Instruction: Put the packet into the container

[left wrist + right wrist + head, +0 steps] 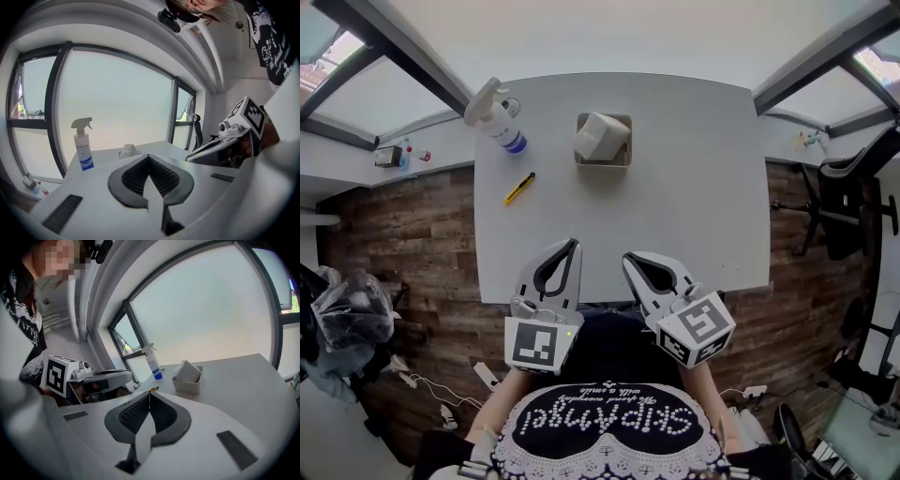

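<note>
A white packet (pixel 598 134) sits tilted inside the small grey container (pixel 625 157) at the far middle of the white table (pixel 694 197), sticking up above the rim. In the right gripper view the packet (pixel 187 371) shows in the container (pixel 189 385) ahead. Only its top (pixel 128 150) shows in the left gripper view. My left gripper (pixel 573 245) and right gripper (pixel 629 259) hover side by side over the table's near edge, well short of the container. Both are shut with nothing between the jaws (pixel 148 156) (pixel 149 394).
A spray bottle (pixel 495 115) lies at the table's far left corner, and a yellow utility knife (pixel 519 187) lies below it. A window sill (pixel 403 155) with small items runs on the left, and an office chair (pixel 848 202) stands on the right.
</note>
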`<state>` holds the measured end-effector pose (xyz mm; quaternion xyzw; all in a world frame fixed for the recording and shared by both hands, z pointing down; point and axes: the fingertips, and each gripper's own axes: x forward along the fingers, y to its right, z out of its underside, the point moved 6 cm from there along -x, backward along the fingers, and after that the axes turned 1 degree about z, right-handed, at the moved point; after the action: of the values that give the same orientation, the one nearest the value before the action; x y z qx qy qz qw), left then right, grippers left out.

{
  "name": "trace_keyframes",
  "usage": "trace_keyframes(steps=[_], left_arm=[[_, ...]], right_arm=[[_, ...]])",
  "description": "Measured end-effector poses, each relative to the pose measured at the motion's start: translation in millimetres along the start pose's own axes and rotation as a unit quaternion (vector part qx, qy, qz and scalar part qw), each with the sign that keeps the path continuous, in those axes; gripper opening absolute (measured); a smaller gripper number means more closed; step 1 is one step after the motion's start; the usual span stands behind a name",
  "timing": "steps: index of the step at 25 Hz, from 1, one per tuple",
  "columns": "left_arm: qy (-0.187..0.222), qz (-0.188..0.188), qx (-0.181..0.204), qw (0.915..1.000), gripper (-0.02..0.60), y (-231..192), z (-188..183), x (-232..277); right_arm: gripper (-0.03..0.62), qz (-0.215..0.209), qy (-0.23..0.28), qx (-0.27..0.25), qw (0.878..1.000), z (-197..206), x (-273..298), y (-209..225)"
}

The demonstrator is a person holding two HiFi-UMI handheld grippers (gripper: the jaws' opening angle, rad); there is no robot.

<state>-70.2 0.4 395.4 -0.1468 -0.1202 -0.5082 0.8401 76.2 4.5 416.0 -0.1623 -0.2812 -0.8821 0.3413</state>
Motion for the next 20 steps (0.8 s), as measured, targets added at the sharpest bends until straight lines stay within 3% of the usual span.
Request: trace_keyframes(steps=[20], left_arm=[[-0.004, 0.002, -0.004, 1.0000, 0.008, -4.6, 4.5, -2.9]], right_arm=[[0.014, 0.001, -0.008, -0.004, 1.000, 0.6, 1.0, -2.4]])
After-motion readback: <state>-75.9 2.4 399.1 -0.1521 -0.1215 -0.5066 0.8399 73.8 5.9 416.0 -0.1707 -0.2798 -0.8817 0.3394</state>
